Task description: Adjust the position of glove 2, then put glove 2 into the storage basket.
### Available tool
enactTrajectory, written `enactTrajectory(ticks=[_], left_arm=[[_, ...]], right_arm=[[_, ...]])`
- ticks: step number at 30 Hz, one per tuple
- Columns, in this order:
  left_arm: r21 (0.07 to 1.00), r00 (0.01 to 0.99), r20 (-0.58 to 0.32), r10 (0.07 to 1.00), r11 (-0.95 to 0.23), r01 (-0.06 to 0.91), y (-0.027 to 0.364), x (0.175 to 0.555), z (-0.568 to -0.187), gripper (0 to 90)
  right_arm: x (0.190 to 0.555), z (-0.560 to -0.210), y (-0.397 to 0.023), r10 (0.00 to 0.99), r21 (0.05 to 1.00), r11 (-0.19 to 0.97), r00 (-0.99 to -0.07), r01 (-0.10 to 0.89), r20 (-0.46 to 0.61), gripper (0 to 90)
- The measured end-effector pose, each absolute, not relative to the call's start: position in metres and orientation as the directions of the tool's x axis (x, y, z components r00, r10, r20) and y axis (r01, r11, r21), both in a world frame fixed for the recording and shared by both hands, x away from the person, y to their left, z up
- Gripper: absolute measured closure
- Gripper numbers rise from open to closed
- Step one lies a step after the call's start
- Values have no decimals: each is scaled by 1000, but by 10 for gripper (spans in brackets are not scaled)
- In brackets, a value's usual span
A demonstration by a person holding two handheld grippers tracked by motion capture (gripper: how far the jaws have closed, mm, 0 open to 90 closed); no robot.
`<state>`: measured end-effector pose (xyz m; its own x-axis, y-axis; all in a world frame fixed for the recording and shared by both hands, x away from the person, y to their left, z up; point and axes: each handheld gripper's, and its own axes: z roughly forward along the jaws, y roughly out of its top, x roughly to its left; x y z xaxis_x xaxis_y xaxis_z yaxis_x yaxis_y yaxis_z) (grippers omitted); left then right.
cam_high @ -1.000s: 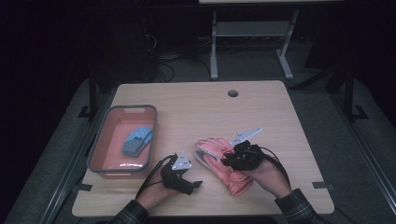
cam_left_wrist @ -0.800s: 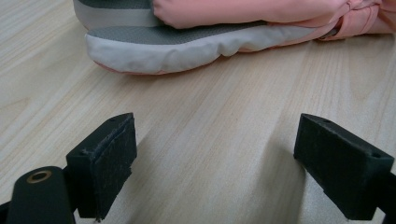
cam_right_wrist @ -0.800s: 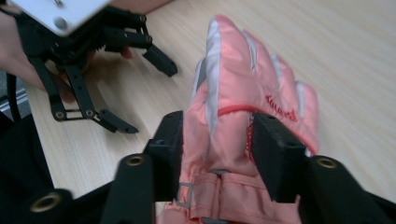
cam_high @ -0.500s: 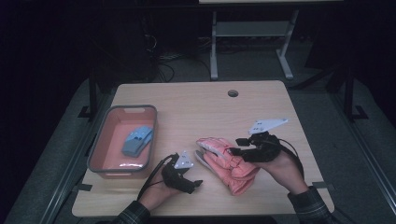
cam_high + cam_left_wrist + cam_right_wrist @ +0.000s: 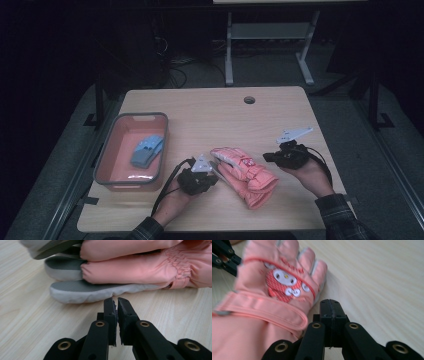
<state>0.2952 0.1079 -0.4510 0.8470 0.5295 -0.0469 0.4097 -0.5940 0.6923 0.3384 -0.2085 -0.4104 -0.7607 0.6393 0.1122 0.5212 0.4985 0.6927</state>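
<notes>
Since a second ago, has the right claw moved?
Yes. In the high view the right claw has slid right, off the pink glove toward the table's right edge, and has just been closing on nothing.

Your glove (image 5: 246, 175) lies on the table (image 5: 210, 110) between your left gripper (image 5: 212, 176) and right gripper (image 5: 267, 156). Left of them sits the tub (image 5: 107, 150), another glove (image 5: 146, 150) inside it.
</notes>
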Motion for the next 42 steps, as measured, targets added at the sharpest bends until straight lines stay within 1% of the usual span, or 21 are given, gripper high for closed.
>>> enactTrajectory(ticks=[5, 14, 23, 26, 30, 32, 37, 42], left_arm=[[676, 841, -51, 539, -601, 427, 99, 304, -457, 848], [675, 812, -65, 581, -573, 464, 94, 326, -460, 848], [667, 816, -87, 572, -575, 474, 85, 354, -461, 858], [656, 829, -91, 553, -592, 467, 83, 361, -461, 865], [667, 830, -117, 545, -576, 472, 77, 368, -460, 873], [668, 831, -115, 545, -577, 471, 77, 371, -459, 871], [689, 816, -122, 565, -544, 479, 86, 368, -442, 822], [711, 807, -108, 580, -523, 470, 99, 364, -416, 734]], right_arm=[[337, -424, -203, 606, 654, 543, -785, 527, 129, 898], [326, -430, -192, 563, 640, 577, -815, 507, 137, 898], [309, -430, -182, 514, 641, 593, -842, 486, 163, 899], [304, -431, -175, 486, 640, 607, -857, 471, 171, 899], [297, -431, -164, 450, 647, 618, -876, 446, 174, 899], [293, -430, -159, 433, 650, 627, -885, 430, 168, 899], [287, -419, -156, 417, 689, 605, -896, 399, 152, 900], [288, -395, -162, 449, 762, 521, -883, 384, 138, 900]])
